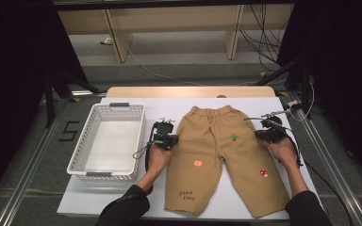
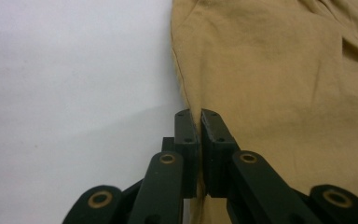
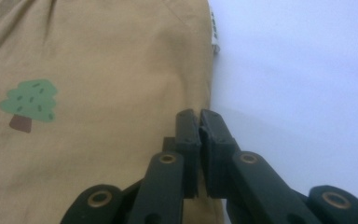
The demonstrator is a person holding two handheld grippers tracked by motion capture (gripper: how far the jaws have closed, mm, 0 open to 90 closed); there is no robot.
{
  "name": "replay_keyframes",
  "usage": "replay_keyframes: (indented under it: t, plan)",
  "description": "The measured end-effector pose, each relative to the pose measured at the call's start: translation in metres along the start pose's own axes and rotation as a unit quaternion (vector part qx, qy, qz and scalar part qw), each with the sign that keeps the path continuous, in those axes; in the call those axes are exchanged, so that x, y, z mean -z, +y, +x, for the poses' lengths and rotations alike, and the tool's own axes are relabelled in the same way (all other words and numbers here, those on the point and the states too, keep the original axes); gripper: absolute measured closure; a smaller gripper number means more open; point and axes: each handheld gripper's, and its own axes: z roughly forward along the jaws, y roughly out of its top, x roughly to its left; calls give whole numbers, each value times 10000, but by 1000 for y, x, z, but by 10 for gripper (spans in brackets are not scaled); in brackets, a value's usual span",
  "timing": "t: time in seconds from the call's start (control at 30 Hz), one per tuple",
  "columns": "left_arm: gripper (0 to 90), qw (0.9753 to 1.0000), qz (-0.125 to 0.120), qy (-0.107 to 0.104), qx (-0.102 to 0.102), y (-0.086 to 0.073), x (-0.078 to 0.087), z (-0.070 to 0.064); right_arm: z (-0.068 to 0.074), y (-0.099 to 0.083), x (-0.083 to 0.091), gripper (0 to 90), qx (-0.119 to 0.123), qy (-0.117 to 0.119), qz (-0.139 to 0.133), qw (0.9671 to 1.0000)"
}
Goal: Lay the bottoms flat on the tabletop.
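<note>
Leftmost, a white basket (image 1: 107,141) waits empty near the surface's left edge, likely for the trousers (image 1: 217,155) spread flat mid-surface. Left gripper (image 1: 166,139) and right gripper (image 1: 269,132) each pinch an outer side seam, jaws closed on cloth, probably to fold. One leg reads "good time".

A white-covered desk (image 1: 245,104) is carrying tan trousers (image 1: 217,155), which are lying flat at its middle, and a white basket (image 1: 107,142) is sitting to their left.
</note>
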Motion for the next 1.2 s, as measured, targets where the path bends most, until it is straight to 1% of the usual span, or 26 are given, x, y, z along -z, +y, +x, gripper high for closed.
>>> replay_keyframes:
  t: [0.13,0.2,0.27,0.33,0.43,0.5,0.53,0.57,0.63,0.67,0.7,0.77,0.8,0.9,1.0,1.03,1.1,1.13,1.2]
  plan:
    - [853,10000,-4,74,33,3,-3,2,0,4,-3,866,-2,-24,-41,10000]
    - [852,9999,-3,84,78,3,-3,3,1,5,-6,864,-14,-51,-46,10000]
    - [849,9999,1,95,71,2,-4,3,1,5,-7,851,-12,-79,-71,9999]
    - [846,9999,-11,108,56,1,-5,2,2,5,-6,791,-26,-76,-93,9999]
    - [829,9999,-34,106,84,0,-3,2,1,6,-5,630,-81,-40,-100,9999]
    - [752,9999,-20,69,105,0,-1,2,3,6,-2,548,-97,-31,-154,9998]
    - [728,9999,-24,29,118,-1,0,2,4,7,0,511,-93,-35,-173,9998]
    - [691,9999,-39,-3,114,-1,2,1,5,7,2,483,-85,-39,-211,9997]
    - [550,9999,-65,-57,93,-3,7,-1,9,8,7,438,-70,-23,-295,9995]
    - [524,9999,-80,-76,80,-3,10,-3,10,9,10,419,-84,6,-353,9993]
    - [484,9999,-118,-87,30,-5,13,-6,12,9,13,405,-93,34,-395,9992]
    - [415,9997,-125,-44,-182,-7,18,-13,17,11,21,386,-74,101,-491,9987]
    - [388,9996,-115,-73,-252,-9,21,-16,20,11,25,376,-49,110,-531,9985]
    - [345,9989,-116,-268,-359,-16,31,-23,29,12,37,353,1,186,-668,9976]
    - [318,9977,-117,-518,-418,-23,42,-28,38,13,47,337,23,295,-799,9964]
    - [317,9973,-112,-571,-448,-25,46,-30,41,14,49,329,18,351,-853,9957]
    - [298,9961,-99,-617,-618,-28,53,-34,48,15,54,326,-27,493,-959,9942]
    - [291,9957,-104,-658,-643,-30,57,-34,52,15,56,322,12,499,-999,9937]
    - [281,9951,-88,-776,-608,-34,61,-34,60,16,60,320,66,551,-1072,9927]
